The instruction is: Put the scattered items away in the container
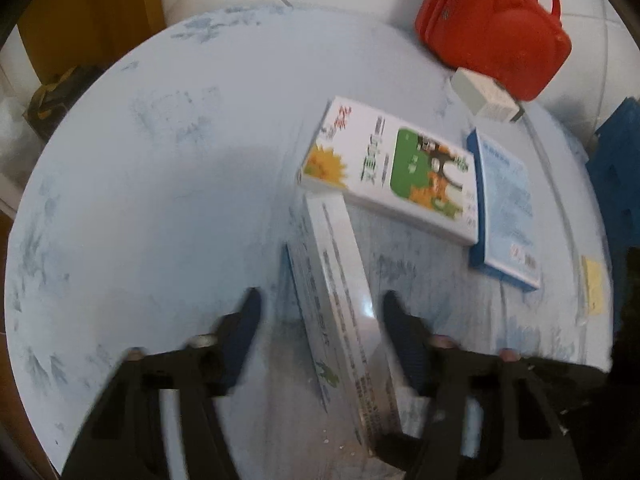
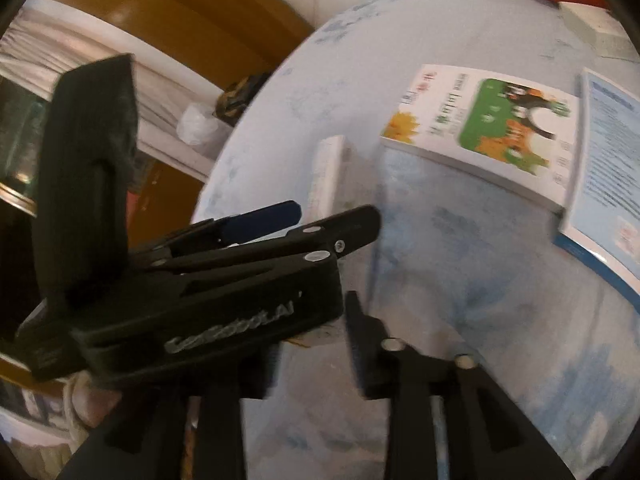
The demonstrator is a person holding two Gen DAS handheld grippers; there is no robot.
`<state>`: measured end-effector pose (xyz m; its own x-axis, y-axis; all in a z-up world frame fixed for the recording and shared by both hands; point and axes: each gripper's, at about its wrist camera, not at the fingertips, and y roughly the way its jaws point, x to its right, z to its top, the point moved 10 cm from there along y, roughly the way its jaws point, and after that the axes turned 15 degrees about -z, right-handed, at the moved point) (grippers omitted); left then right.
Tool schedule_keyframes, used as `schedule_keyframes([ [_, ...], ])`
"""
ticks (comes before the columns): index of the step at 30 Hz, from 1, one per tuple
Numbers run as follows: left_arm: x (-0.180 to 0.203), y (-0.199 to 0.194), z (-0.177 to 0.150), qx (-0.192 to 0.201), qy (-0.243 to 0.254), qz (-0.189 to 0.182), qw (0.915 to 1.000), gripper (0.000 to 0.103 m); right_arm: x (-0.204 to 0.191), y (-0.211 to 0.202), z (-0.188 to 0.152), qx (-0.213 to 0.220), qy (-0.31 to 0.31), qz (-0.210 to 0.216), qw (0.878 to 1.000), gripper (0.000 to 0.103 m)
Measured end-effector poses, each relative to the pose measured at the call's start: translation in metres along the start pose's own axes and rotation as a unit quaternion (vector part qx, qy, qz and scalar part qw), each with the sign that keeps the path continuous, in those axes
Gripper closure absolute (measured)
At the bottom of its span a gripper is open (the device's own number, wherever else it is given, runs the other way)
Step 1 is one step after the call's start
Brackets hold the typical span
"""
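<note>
One closed red case (image 1: 494, 24) beside three boxes (image 1: 390, 170), contents hidden.

Both wrist views low over round table (image 1: 140, 180), close, sharing sunflower box (image 1: 390, 172).

Five boxes lie on the table: one long pale box (image 1: 344, 312) near, one sunflower-printed box (image 1: 390, 170) beyond it, one blue-edged box (image 1: 506, 210) right, one small white box (image 1: 486, 96) far, and one yellow-topped box (image 1: 592, 284) at the right edge. One red case (image 1: 494, 26) stands far right. Two black grippers, the left gripper (image 1: 320, 304) and the right gripper (image 2: 312, 320), are in the scene.
</note>
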<state>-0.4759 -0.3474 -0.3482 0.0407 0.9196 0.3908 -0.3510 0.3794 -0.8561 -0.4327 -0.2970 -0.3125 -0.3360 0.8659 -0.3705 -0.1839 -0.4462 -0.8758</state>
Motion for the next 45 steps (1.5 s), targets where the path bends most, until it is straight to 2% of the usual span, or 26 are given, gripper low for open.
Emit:
schedule_keyframes([
  [1,0.000,0.005,-0.004,-0.006,0.001,0.001,1.0000,0.065,0.011,-0.003,-0.004,0.000,0.007,-0.013,1.000,0.039],
  [2,0.000,0.010,-0.009,-0.013,0.001,0.004,0.9999,0.074,0.022,-0.007,-0.009,0.001,0.014,-0.027,1.000,0.039],
  [4,0.001,0.018,-0.019,-0.023,0.000,0.007,0.9997,0.084,0.048,-0.017,-0.014,0.009,0.035,-0.054,0.998,0.039],
  [5,0.003,0.020,-0.022,-0.025,0.001,0.006,0.9997,0.086,0.062,-0.024,-0.014,0.018,0.049,-0.068,0.996,0.039],
  [9,0.027,0.017,-0.016,-0.010,0.029,-0.002,0.9995,0.086,0.120,-0.058,-0.004,0.065,0.116,-0.114,0.984,0.040],
  [10,0.036,0.015,-0.010,-0.003,0.036,-0.004,0.9993,0.086,0.130,-0.063,-0.002,0.072,0.127,-0.121,0.982,0.050],
  [11,0.046,0.013,-0.003,0.004,0.043,-0.010,0.9990,0.086,0.142,-0.069,0.002,0.077,0.141,-0.126,0.979,0.066],
  [13,0.066,0.011,0.013,0.017,0.058,-0.021,0.9979,0.086,0.164,-0.081,0.005,0.084,0.163,-0.135,0.974,0.082],
  [18,0.099,0.029,0.041,0.020,0.081,-0.024,0.9962,0.086,0.201,-0.093,0.016,0.088,0.193,-0.156,0.965,0.082],
  [21,0.116,0.042,0.056,0.018,0.093,-0.023,0.9953,0.086,0.218,-0.082,0.021,0.067,0.196,-0.166,0.964,0.082],
  [23,0.123,0.060,0.055,-0.002,0.086,-0.038,0.9956,0.086,0.225,-0.071,0.024,0.057,0.191,-0.174,0.964,0.082],
  [26,0.134,0.077,0.044,-0.027,0.067,-0.080,0.9941,0.086,0.230,-0.054,0.020,0.040,0.184,-0.149,0.971,0.081],
  [27,0.138,0.082,0.040,-0.033,0.061,-0.096,0.9929,0.086,0.226,-0.045,0.020,0.030,0.190,-0.119,0.974,0.081],
  [29,0.142,0.082,0.038,-0.034,0.064,-0.098,0.9925,0.086,0.214,-0.036,0.023,0.025,0.215,-0.051,0.975,0.056],
  [31,0.137,0.079,0.041,-0.030,0.073,-0.082,0.9936,0.086,0.206,-0.039,0.028,0.032,0.213,-0.023,0.976,0.054],
  [34,0.120,0.072,0.043,-0.028,0.059,-0.070,0.9954,0.086,0.195,-0.047,0.037,0.043,0.214,0.024,0.976,0.055],
  [35,0.118,0.072,0.043,-0.027,0.060,-0.067,0.9956,0.086,0.193,-0.048,0.041,0.046,0.215,0.029,0.975,0.055],
  [38,0.112,0.070,0.044,-0.023,0.062,-0.058,0.9961,0.086,0.196,-0.040,0.041,0.037,0.212,0.001,0.977,0.055],
  [41,0.106,0.068,0.044,-0.019,0.064,-0.050,0.9965,0.086,0.206,-0.032,0.033,0.033,0.229,-0.019,0.973,0.055],
  [45,0.098,0.066,0.044,-0.014,0.067,-0.038,0.9970,0.086,0.205,-0.020,0.035,0.037,0.245,-0.012,0.969,0.047],
])
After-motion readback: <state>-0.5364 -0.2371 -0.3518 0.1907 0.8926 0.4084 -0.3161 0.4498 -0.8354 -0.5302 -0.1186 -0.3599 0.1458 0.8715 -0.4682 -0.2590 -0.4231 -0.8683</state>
